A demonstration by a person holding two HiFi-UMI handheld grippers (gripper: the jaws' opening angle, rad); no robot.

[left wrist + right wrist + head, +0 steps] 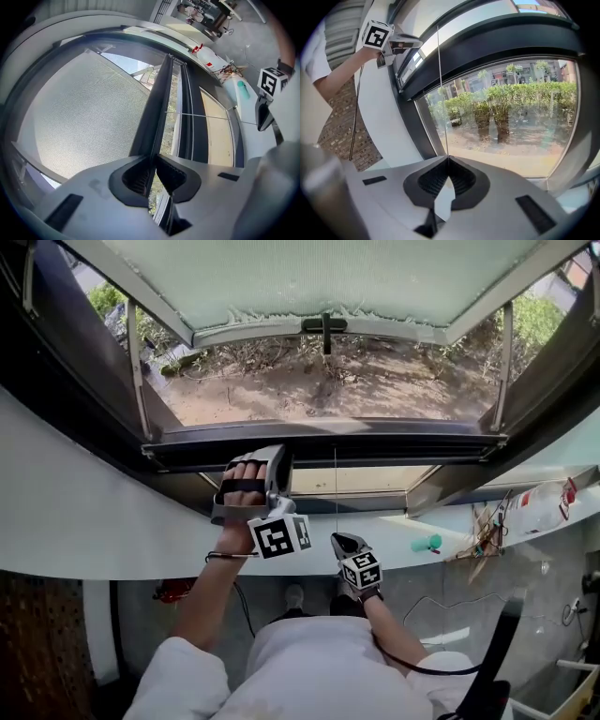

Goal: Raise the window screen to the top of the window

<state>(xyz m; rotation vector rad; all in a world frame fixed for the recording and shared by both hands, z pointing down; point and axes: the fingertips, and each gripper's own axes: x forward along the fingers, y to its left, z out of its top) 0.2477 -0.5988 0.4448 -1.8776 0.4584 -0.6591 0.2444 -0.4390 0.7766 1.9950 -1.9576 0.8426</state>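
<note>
The screen (89, 117) mesh fills the left of the left gripper view. Its dark bottom bar (157, 108) runs down the middle into the left hand-held gripper (153, 161), whose jaws are clamped on it, only narrowly apart. In the head view the bar crosses mid-frame with an open gap below it. The right hand-held gripper (448, 160), at lower centre of that view, is pinched fully together on a thin cord (440, 93) that rises straight toward the bar.
</note>
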